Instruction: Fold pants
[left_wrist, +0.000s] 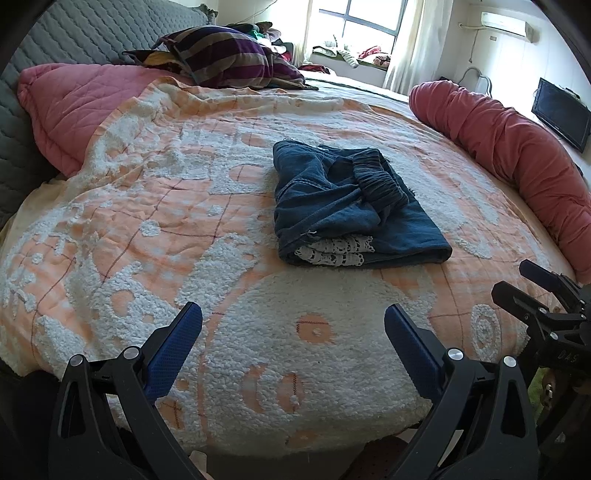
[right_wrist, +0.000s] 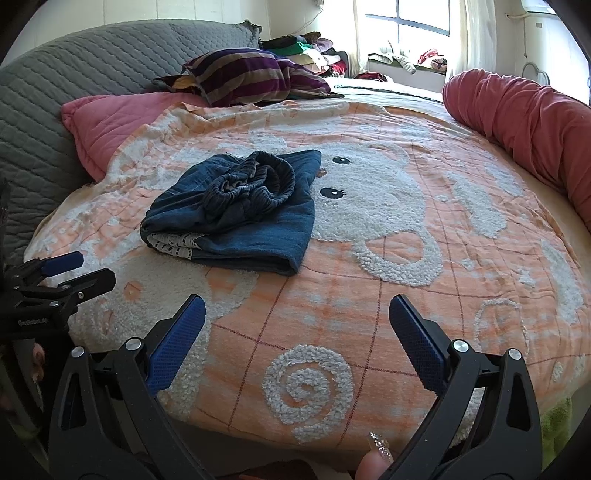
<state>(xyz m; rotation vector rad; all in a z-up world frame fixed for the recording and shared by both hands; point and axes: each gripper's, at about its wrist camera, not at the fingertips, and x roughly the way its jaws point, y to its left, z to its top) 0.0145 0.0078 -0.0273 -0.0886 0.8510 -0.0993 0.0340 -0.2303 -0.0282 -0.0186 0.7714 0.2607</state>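
1 pair of dark blue pants (left_wrist: 351, 206) lies folded into a compact bundle on an orange and white blanket (left_wrist: 184, 221) covering a bed, just right of center in the left wrist view and left of center in the right wrist view. The gathered elastic waistband (left_wrist: 380, 177) sits bunched on top, and white lace trim (left_wrist: 332, 253) peeks from the near folded edge.

2 sets of tongs hover near the bed's front edge, well apart from the pants. The left tongs (left_wrist: 293, 332) have their blue pads spread wide with nothing between them. The right tongs (right_wrist: 297, 325) are likewise spread wide and empty. A fingertip with a glittery nail (right_wrist: 378, 445) shows at the bottom of the right wrist view.

The fold looks finished, though loosely. The waistband could spring open or slide off, because it is only resting on top, and a bump from either tool could undo the bundle.

Also visible: 1 pink pillow (left_wrist: 74, 107) at upper left, 1 striped cushion (left_wrist: 229, 59), and 1 red bolster (left_wrist: 517, 147) at right.
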